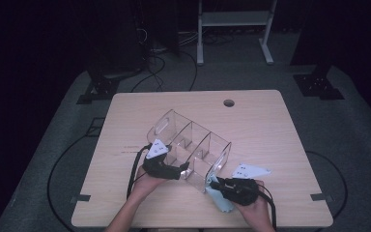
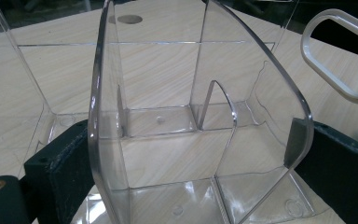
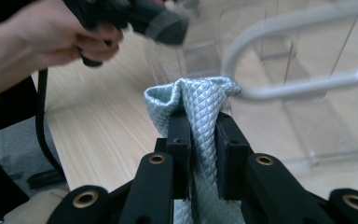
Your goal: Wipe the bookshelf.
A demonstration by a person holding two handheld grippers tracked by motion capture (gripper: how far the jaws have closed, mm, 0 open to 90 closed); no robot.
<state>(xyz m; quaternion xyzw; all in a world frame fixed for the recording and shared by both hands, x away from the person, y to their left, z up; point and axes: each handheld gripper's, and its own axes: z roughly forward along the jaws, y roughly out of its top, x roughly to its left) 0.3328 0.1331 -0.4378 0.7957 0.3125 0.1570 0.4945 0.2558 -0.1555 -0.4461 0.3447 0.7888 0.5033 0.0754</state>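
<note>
A clear acrylic organizer (image 1: 193, 145) with several compartments stands tilted on the wooden table (image 1: 270, 130). My left gripper (image 1: 183, 170) is shut on its near end wall. In the left gripper view the two pads press on either edge of that curved wall (image 2: 168, 154), one pad (image 2: 298, 140) flat against it. My right gripper (image 1: 216, 182) is just right of the organizer's lower corner, shut on a pale blue quilted cloth (image 1: 222, 200). In the right gripper view the cloth (image 3: 200, 102) bulges out above the jaws, close to the organizer's white-rimmed handle slot (image 3: 298, 56).
A round cable hole (image 1: 229, 103) sits near the table's far edge. Cables trail from both grippers over the front edge. A white frame (image 1: 234, 19) and dark stands are on the floor behind. The person's left hand (image 3: 51, 42) is near the cloth.
</note>
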